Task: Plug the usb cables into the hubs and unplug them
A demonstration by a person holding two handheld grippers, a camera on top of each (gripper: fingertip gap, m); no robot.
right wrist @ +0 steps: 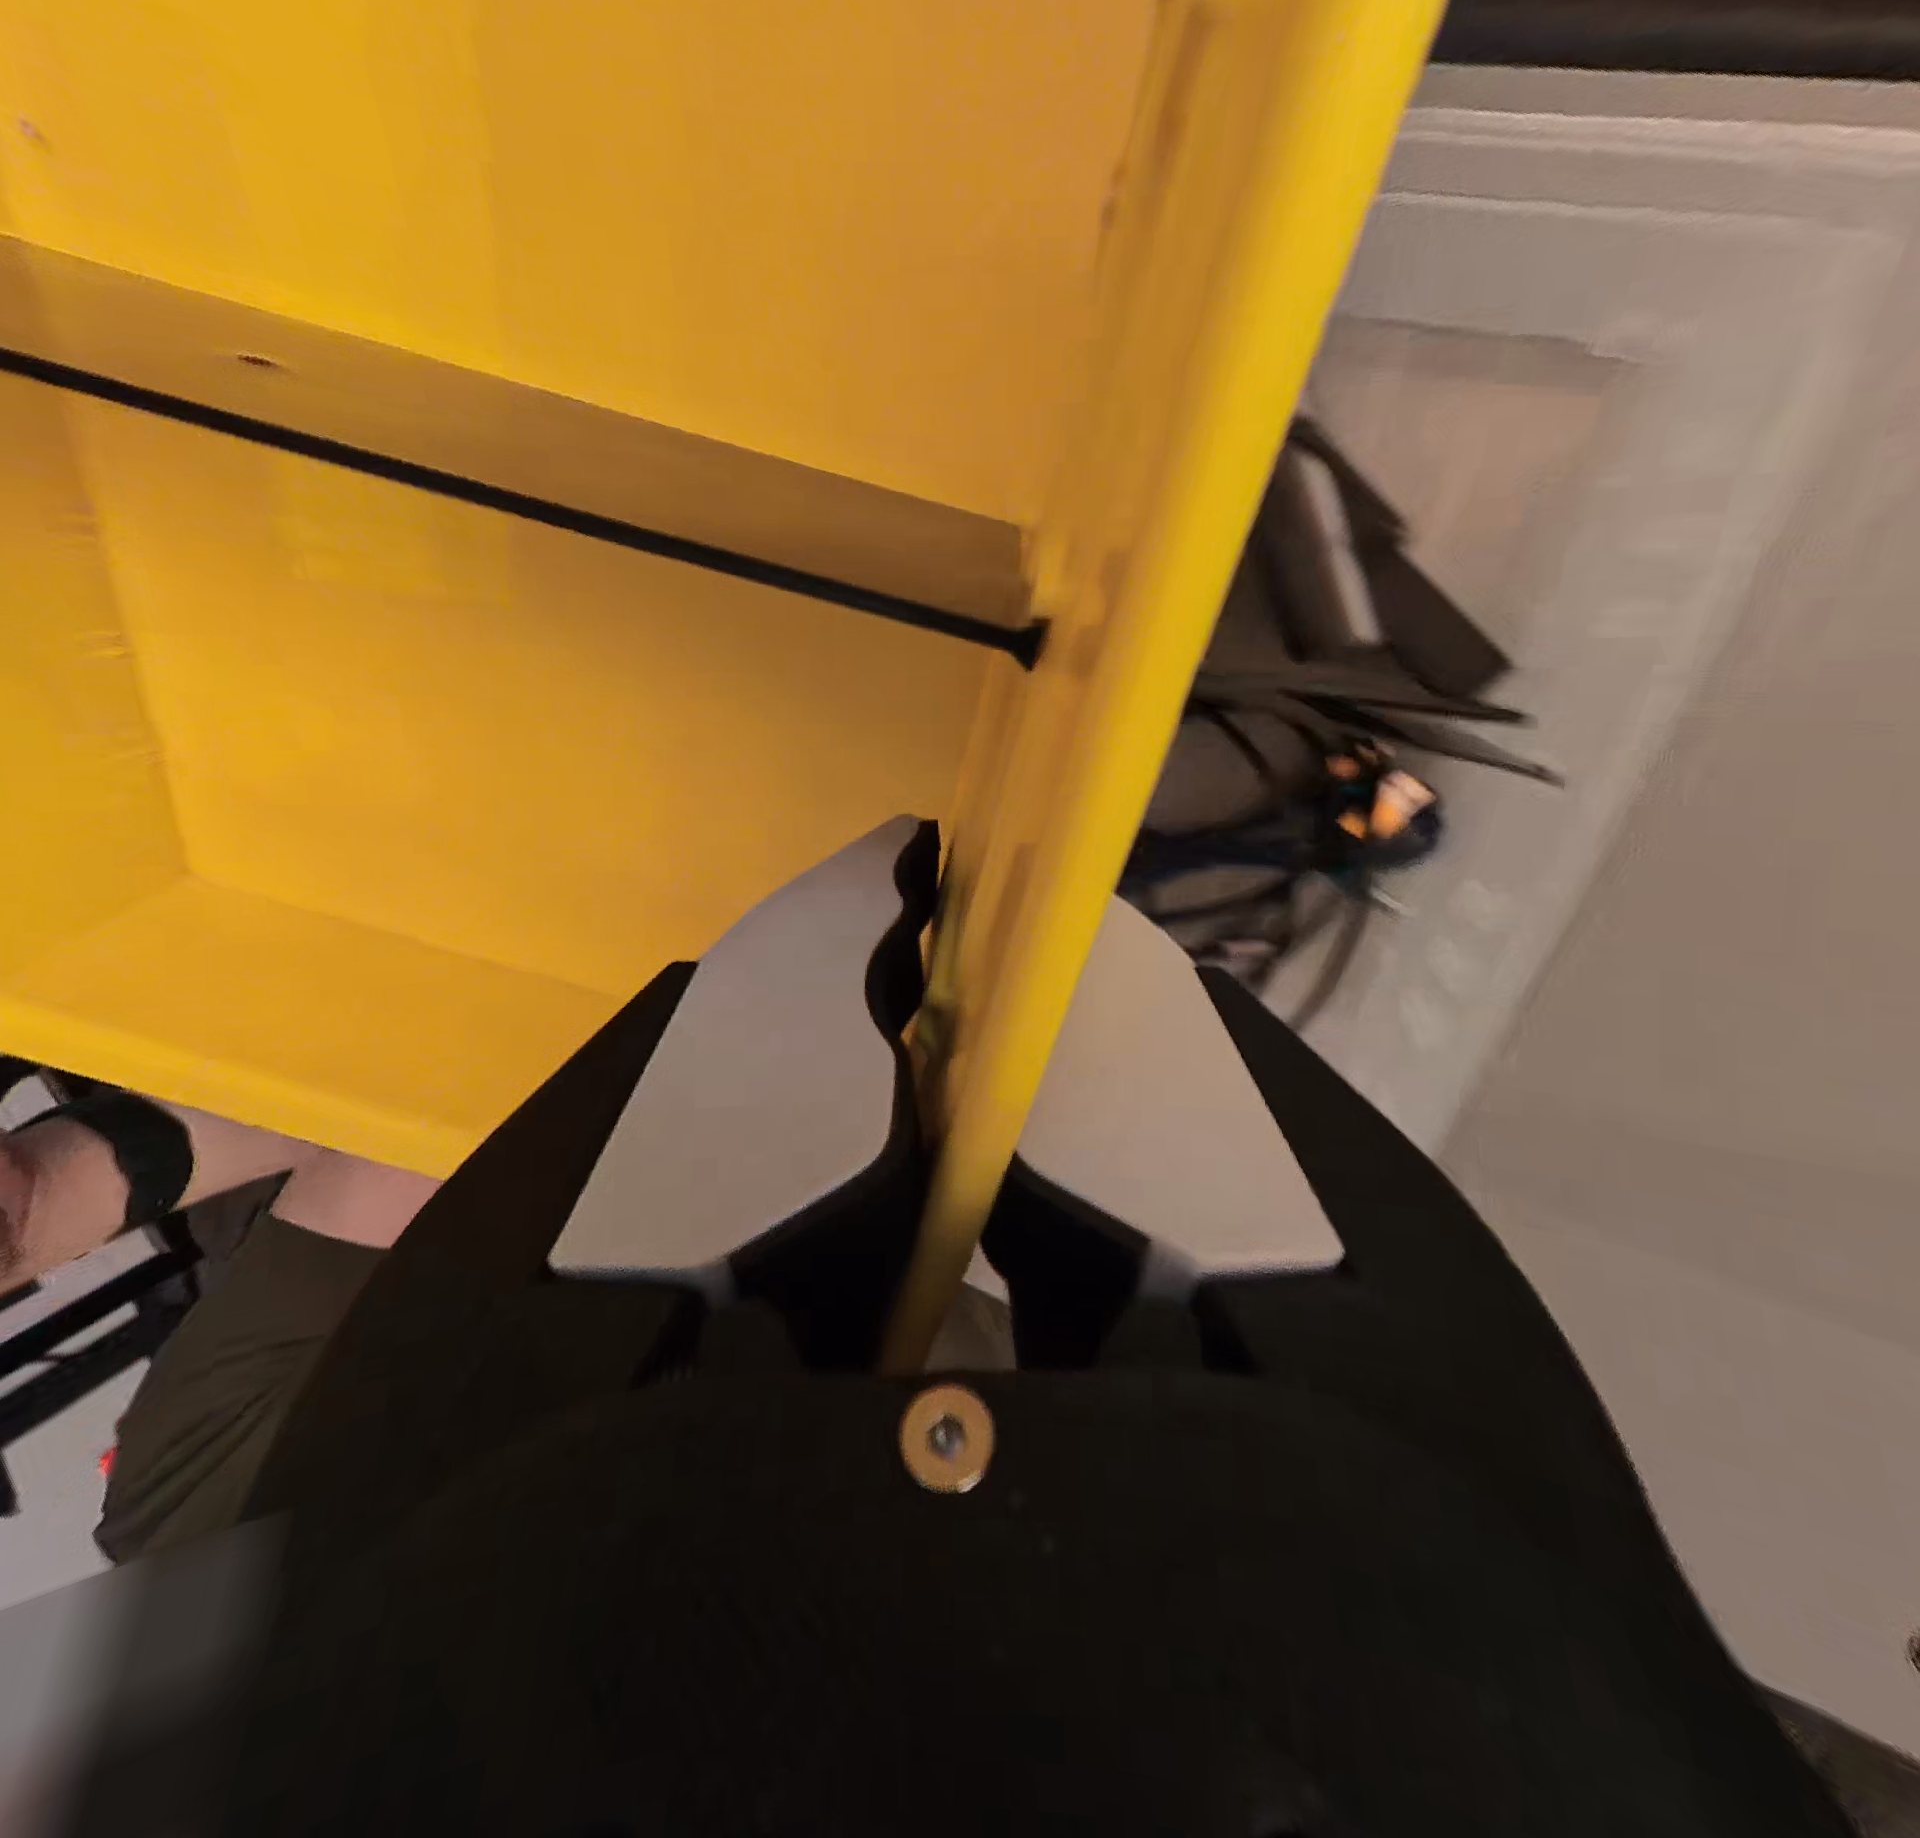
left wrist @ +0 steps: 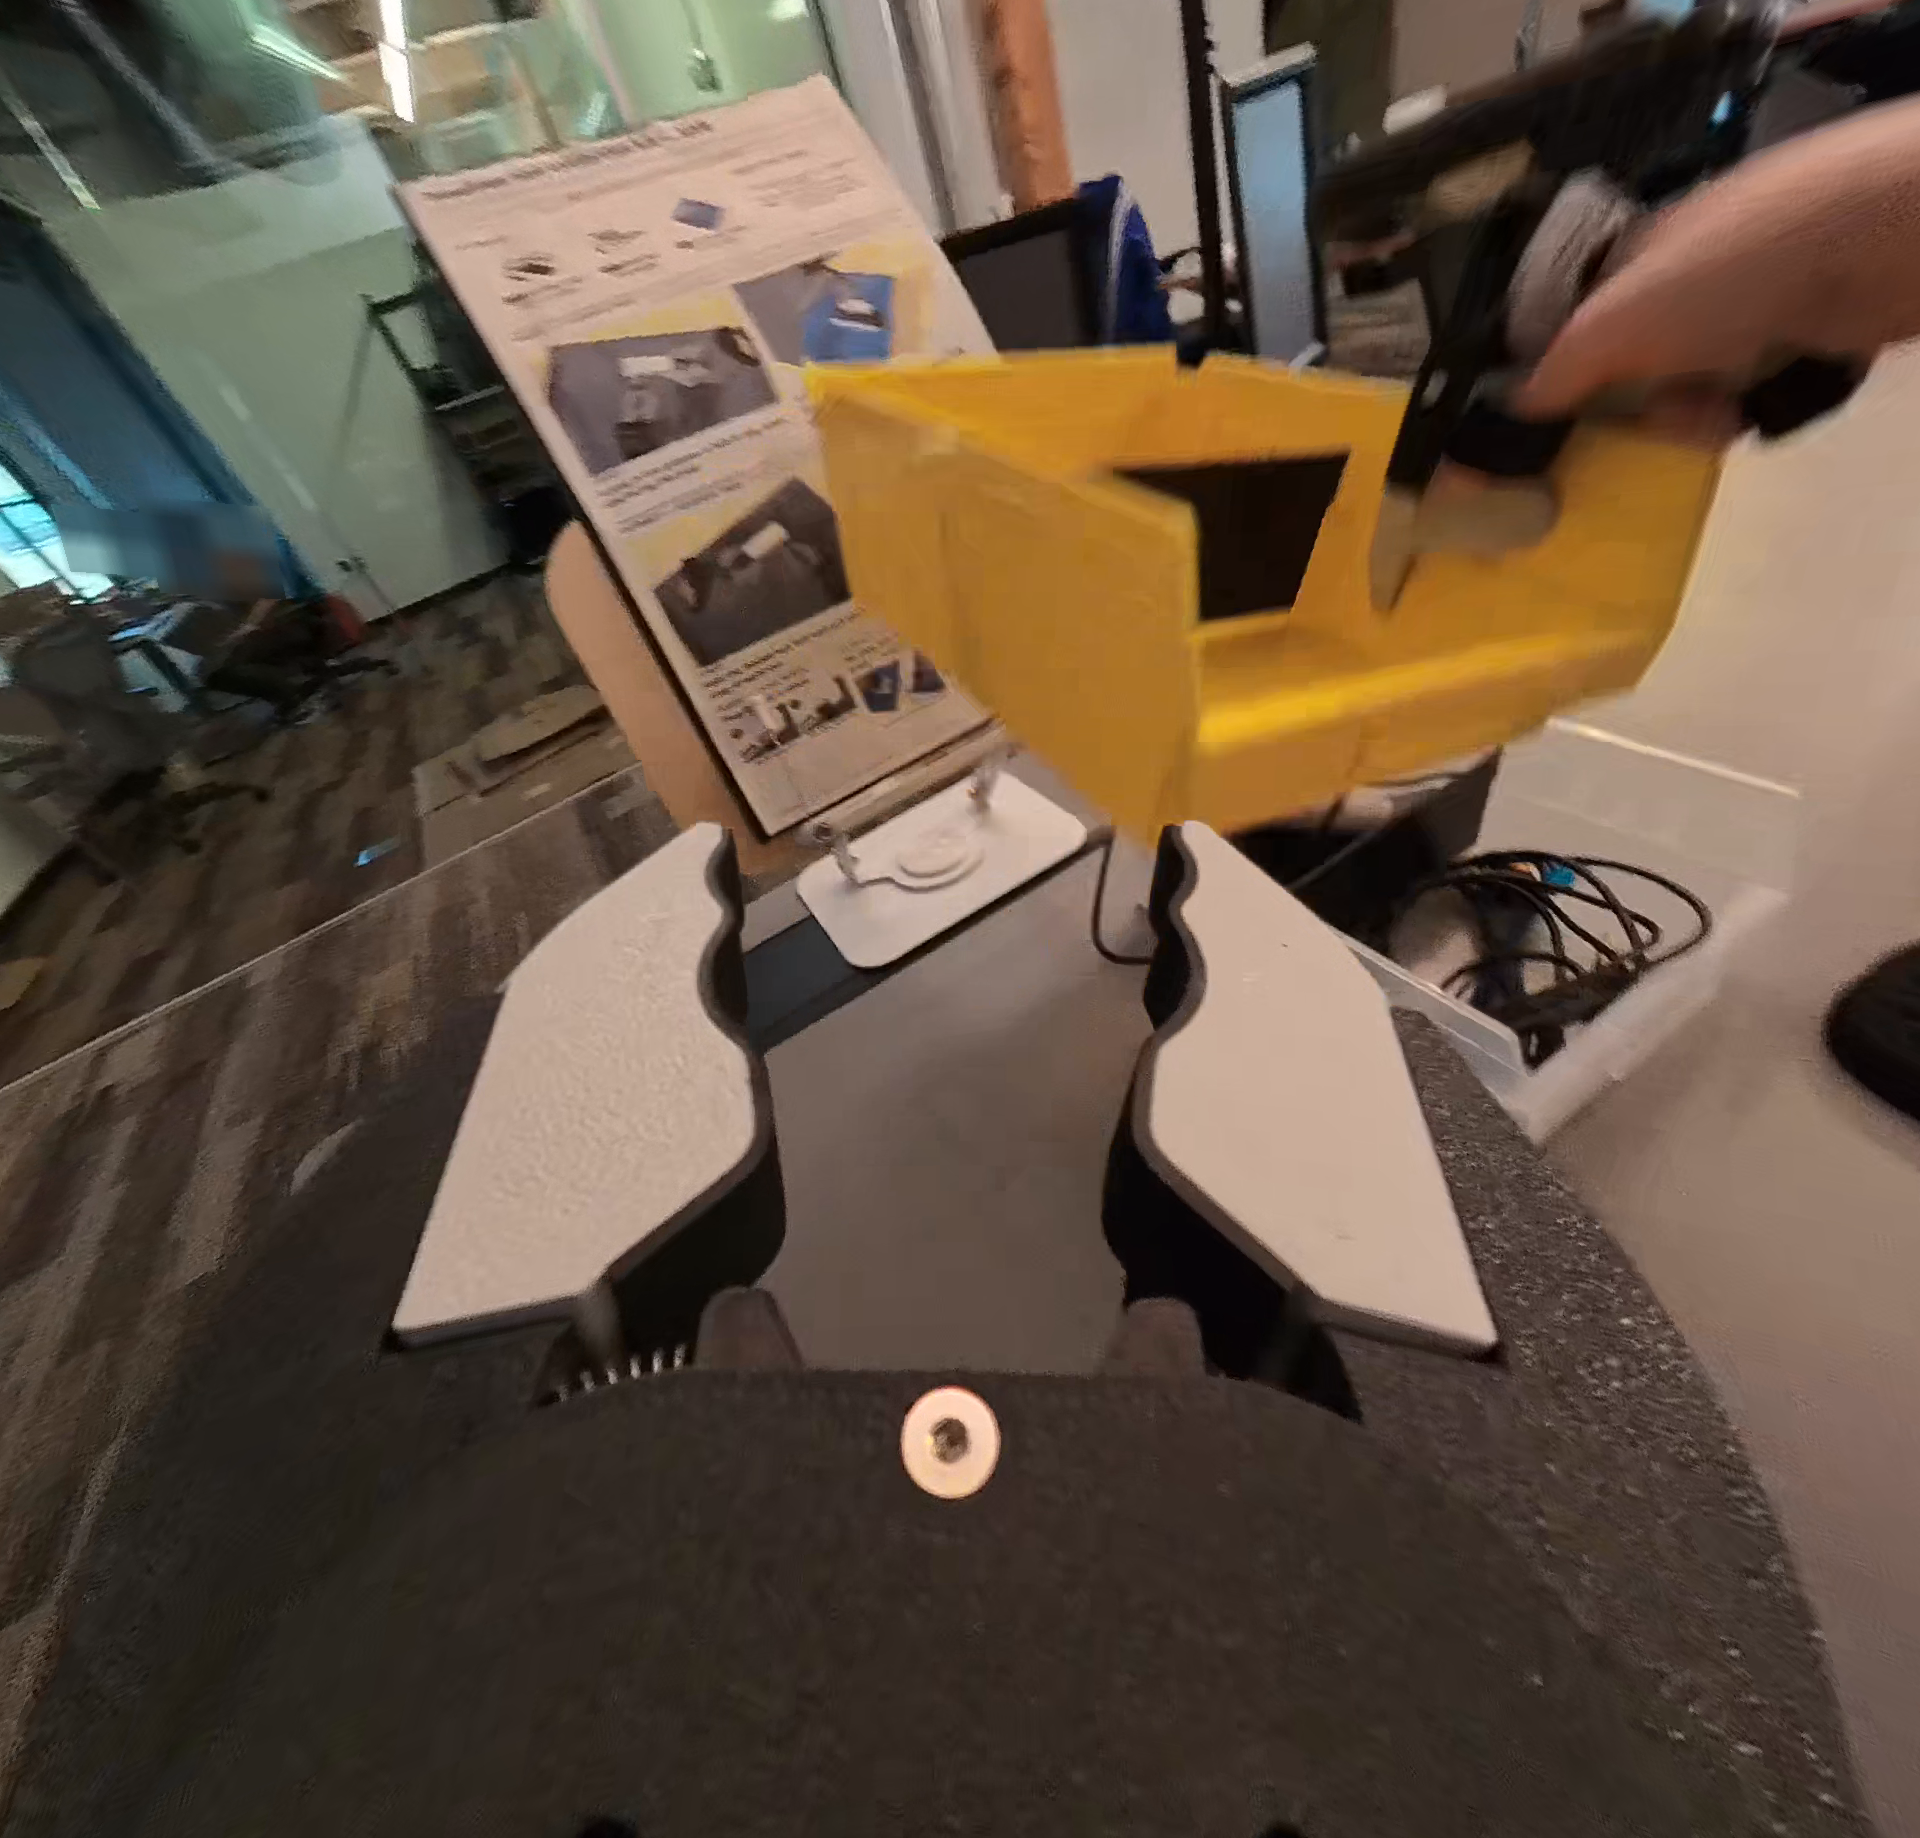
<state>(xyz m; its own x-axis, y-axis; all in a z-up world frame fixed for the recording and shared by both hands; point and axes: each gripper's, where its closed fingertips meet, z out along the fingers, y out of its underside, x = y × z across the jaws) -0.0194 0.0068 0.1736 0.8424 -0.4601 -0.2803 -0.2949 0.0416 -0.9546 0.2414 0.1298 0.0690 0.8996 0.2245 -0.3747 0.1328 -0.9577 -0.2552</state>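
Carried aloft: yellow bin [left wrist: 1226, 583], wall pinched in right tongs [right wrist: 966, 999], clear of the desk [left wrist: 935, 1144]. Left tongs [left wrist: 945, 915] spread, gripping nothing, just below the bin's near corner. Judged light and stiff, thin-walled plastic, likely to swing from a one-sided rim hold. No hubs seen; tangled cables [left wrist: 1558, 926] in a clear tub [left wrist: 1475, 1035] near the desk's edge. Leaning poster board [left wrist: 686, 438] close behind; little room.

One yellow bin [left wrist: 1039, 593], two hand-held grippers, one poster board [left wrist: 665, 417], one clear tub [left wrist: 1507, 1061] of cables.
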